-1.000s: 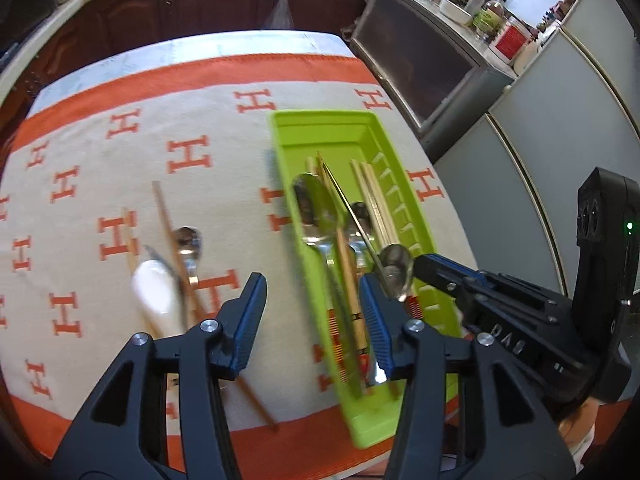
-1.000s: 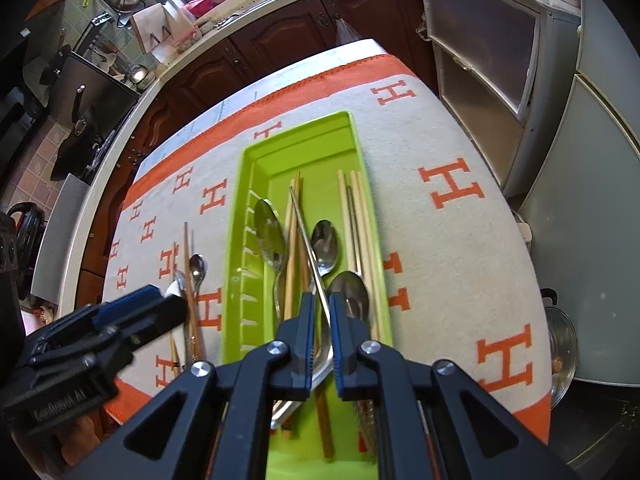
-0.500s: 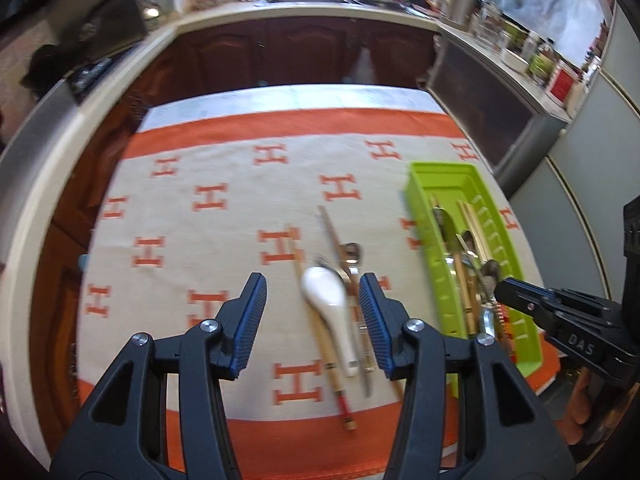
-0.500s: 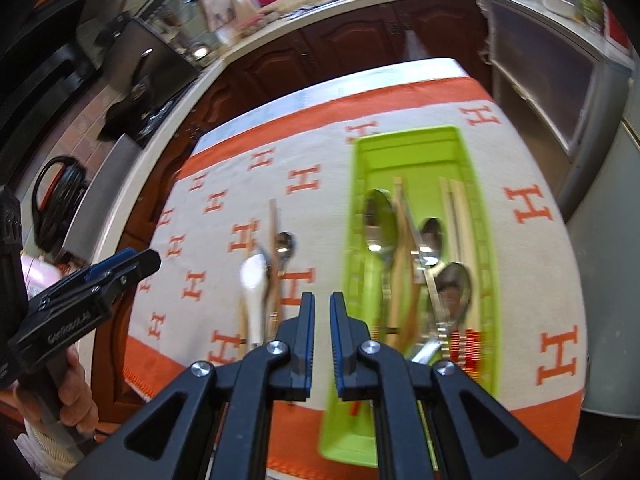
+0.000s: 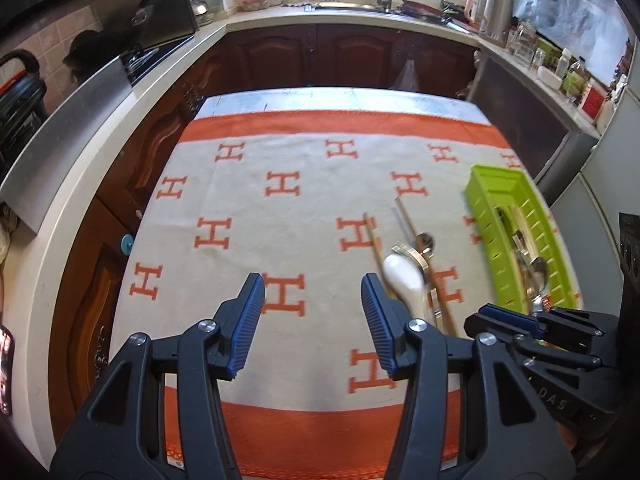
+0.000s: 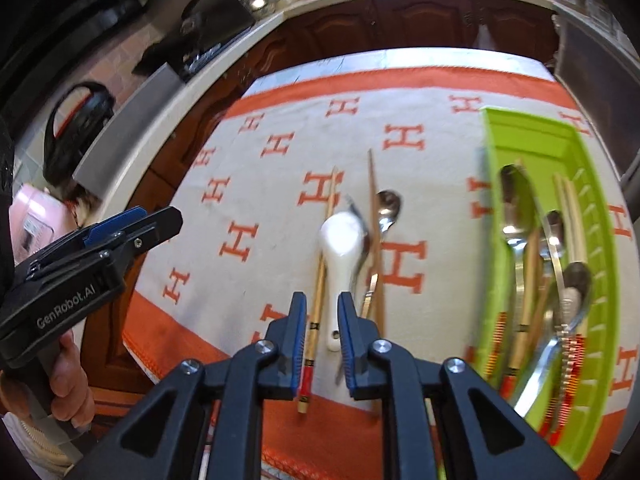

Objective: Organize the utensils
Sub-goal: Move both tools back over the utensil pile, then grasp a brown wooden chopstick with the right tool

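A: On the table, orange-and-cream cloth (image 5: pixel 304 208); green utensil tray (image 6: pixel 600 248) at its right, holding metal spoons and chopsticks.

B: Loose pieces?

A: White ceramic spoon (image 6: pixel 340 248), small metal spoon (image 6: pixel 386 206), chopsticks (image 6: pixel 320 280), left of the tray.

B: Tongs?

A: Left gripper (image 5: pixel 312 316) parting wide, nothing between. Right gripper (image 6: pixel 322 340) opening narrowly above the ceramic spoon's handle, not gripping.

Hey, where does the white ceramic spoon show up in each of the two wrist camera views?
Left wrist view: the white ceramic spoon lies right of centre on the cloth, just beyond the left tool's right-hand finger.
Right wrist view: the spoon lies at centre, its handle end seen between the opening fingers of the right tool.
Shared landmark: the green tray, to the spoon's right in both.
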`<state>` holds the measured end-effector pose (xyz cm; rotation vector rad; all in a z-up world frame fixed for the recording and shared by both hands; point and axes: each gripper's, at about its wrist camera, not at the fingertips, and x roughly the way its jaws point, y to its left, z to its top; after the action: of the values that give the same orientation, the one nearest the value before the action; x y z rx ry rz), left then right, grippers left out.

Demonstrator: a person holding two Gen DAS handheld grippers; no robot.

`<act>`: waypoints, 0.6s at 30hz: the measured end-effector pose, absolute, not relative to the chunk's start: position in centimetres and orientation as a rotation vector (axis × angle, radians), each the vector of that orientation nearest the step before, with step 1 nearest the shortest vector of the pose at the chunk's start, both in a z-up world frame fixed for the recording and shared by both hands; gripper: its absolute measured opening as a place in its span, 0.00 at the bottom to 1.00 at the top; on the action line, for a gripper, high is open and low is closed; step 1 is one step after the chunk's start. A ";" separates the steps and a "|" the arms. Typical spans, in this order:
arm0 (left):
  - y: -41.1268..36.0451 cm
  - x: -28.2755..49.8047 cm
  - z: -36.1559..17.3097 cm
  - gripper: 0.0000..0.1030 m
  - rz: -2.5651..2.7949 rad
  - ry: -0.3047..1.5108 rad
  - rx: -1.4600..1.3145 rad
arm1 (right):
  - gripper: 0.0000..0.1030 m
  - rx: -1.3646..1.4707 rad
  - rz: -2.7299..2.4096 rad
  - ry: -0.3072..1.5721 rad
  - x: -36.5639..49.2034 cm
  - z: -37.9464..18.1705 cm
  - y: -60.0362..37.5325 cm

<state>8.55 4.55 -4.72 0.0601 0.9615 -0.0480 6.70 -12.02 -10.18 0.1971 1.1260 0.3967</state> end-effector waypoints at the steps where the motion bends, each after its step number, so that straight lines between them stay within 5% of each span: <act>1: 4.8 8.5 -5.3 0.48 -0.045 0.968 0.060 | 0.15 0.177 0.393 1.132 6.8 -10.6 -11.4; 18: 9.3 9.7 -12.4 0.49 -0.048 1.093 -0.029 | 0.15 0.027 0.312 1.216 8.8 -15.0 -6.8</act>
<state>9.68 9.27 -12.41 -0.0289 1.0935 -0.0478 8.82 -6.78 -15.02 0.0272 1.2155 0.3120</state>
